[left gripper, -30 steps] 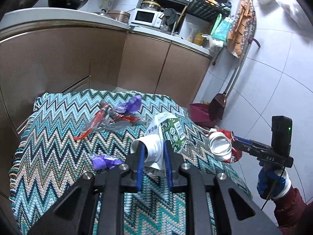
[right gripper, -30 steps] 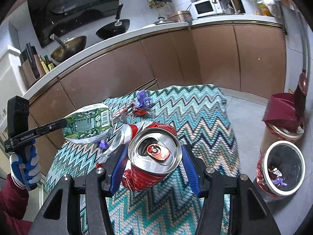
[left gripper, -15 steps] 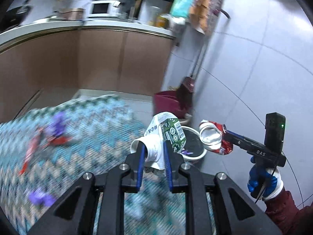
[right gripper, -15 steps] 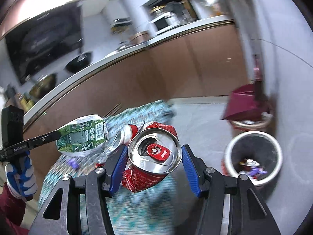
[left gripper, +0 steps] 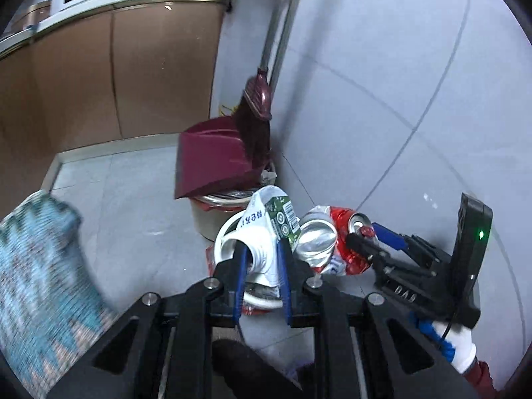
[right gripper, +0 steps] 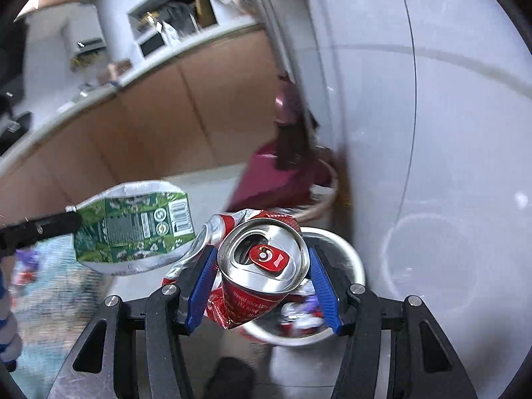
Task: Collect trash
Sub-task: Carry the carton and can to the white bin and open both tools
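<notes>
bin (right gripper: 349, 259) below both grippers, rim partly under can, dustpan (left gripper: 212, 156) leaning over a second bin just behind | carton (left gripper: 266, 229) pinched in narrow left gripper (left gripper: 261, 266) | crushed can (right gripper: 262, 266) clamped in right gripper (right gripper: 262, 286) | release can over centre first, then bring carton in; wall near, little room to right

Left gripper (left gripper: 261, 274) fingers clamped, load held; right gripper (right gripper: 261, 291) fingers clamped, load held, close alongside.
</notes>
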Available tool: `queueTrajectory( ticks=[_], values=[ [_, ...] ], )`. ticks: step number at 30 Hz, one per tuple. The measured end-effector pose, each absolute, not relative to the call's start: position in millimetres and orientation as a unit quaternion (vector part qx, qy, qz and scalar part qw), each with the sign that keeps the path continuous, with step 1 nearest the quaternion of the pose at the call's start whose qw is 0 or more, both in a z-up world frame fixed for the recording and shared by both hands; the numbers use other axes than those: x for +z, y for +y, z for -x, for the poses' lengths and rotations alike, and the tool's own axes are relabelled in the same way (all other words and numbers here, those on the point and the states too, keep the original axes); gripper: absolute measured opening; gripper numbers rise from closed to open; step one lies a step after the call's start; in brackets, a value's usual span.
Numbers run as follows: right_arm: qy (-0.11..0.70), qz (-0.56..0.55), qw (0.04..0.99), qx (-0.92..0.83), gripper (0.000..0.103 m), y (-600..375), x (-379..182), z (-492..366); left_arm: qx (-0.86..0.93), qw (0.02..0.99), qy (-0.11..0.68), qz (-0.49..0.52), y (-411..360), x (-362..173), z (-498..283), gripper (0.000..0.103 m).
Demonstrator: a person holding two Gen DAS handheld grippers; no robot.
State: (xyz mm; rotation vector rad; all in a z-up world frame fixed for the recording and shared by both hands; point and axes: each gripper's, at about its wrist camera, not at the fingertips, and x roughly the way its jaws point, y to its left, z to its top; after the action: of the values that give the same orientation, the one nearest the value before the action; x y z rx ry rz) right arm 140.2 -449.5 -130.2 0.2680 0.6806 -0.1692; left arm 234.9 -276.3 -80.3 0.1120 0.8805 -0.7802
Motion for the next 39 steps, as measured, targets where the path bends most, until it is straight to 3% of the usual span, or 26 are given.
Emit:
queueTrajectory(
  ticks=[8,14,24,35,38,39],
  values=[
    [0.375,-0.127,0.911,-0.117,0.054,-478,-176,-179,-0.358,0.812,0.457,-0.064,-339,-139,-277,0.018],
    [0.388,-0.130,0.905,-0.119,0.065,-485,-187,-187,-0.362,0.800,0.477,-0.040,-349,-153,-287,0.024],
    [0.357,-0.148,0.917,-0.100,0.071,-455,-146,-146,-0.345,0.846,0.405,-0.035,-301,-94,-237,0.025],
    [0.322,-0.115,0.939,-0.045,0.080,-371,-81,-83,-0.293,0.905,0.303,-0.058,-209,-30,-126,0.025],
    [0.312,-0.105,0.944,-0.030,0.088,-347,-66,-68,-0.269,0.919,0.282,-0.065,-180,-19,-101,0.043],
    [0.307,-0.101,0.946,-0.023,0.091,-338,-60,-62,-0.260,0.923,0.276,-0.067,-171,-15,-94,0.056]
  ],
)
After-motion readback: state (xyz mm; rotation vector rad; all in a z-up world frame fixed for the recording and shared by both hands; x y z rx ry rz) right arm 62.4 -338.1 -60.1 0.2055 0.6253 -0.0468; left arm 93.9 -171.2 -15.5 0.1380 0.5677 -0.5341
